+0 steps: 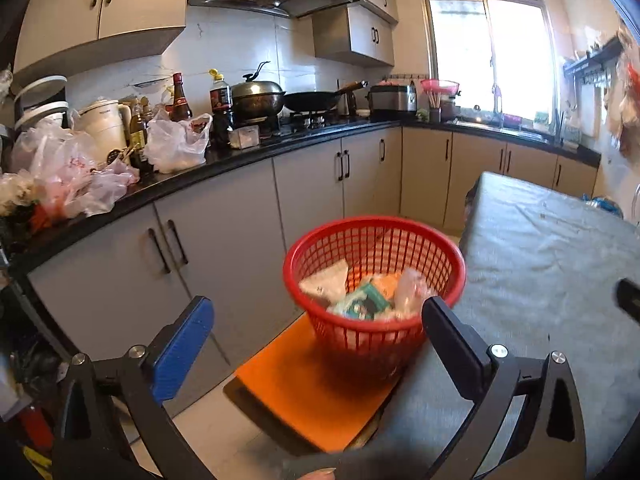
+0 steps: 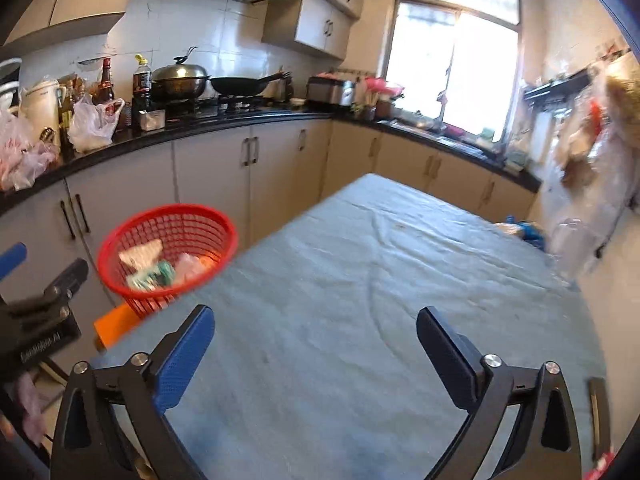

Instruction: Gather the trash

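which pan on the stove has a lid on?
The steel wok on the left burner, capped by a domed metal lid with a knob. The black wok to its right sits open, no lid.

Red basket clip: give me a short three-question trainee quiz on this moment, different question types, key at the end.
1. True or false: the red basket stands on the grey tablecloth.
2. Multiple choice: the left gripper is (A) shut on a wrapper, (B) open and empty, (C) out of view.
3. Short answer: what does the right gripper hold?

Key
1. False. It stands on an orange stool beside the table.
2. B. Its fingers are spread, with the basket of wrappers beyond them.
3. Nothing. It is open above bare cloth.
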A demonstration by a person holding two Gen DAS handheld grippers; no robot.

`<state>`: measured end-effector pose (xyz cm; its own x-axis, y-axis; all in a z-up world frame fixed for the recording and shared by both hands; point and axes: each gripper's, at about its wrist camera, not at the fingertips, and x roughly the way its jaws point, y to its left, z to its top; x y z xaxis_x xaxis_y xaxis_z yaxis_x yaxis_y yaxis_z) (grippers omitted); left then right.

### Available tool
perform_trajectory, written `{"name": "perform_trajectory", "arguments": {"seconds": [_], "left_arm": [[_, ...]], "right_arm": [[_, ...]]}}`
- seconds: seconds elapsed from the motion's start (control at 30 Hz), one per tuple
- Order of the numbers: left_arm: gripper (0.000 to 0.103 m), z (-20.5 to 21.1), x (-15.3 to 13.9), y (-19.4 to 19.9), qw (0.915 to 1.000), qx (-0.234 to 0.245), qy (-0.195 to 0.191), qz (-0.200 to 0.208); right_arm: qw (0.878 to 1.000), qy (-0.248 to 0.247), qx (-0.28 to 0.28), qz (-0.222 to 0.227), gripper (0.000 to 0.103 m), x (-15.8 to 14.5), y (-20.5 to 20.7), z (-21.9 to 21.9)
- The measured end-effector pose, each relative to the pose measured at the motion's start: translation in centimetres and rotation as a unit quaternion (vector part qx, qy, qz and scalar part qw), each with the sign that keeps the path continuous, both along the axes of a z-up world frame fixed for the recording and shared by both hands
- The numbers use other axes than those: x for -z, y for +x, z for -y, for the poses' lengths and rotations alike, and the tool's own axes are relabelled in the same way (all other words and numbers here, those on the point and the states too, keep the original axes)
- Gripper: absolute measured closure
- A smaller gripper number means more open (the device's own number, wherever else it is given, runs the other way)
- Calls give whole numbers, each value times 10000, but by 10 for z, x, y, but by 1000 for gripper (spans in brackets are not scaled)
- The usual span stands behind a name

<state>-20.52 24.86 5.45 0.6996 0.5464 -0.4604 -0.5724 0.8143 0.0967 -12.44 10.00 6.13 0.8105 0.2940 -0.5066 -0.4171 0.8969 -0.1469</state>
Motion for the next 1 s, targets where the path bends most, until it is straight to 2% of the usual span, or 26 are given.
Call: {"name": "perform_trajectory", "arguments": {"seconds": [0.17,0.27,0.37,0.57,1.0], "left_arm": [[0,11,-1,-8,10000,-28,46,-37],[0,15,-5,-8,9995,-237,185,-137],[0,16,-5,-7,9990,-346,163,-247],[0,22,0,-4,9976,-315,334,-517],[0,16,8,0,9980,-212,291,-518]], "right_arm": [[9998,-48,167,136,0,2,-19,24],[9996,-27,233,180,0,0,-26,29],[9995,37,230,204,0,-2,-30,33],[9996,5,201,182,0,-1,-31,30],[9998,-154,113,83,0,6,-29,14]]}}
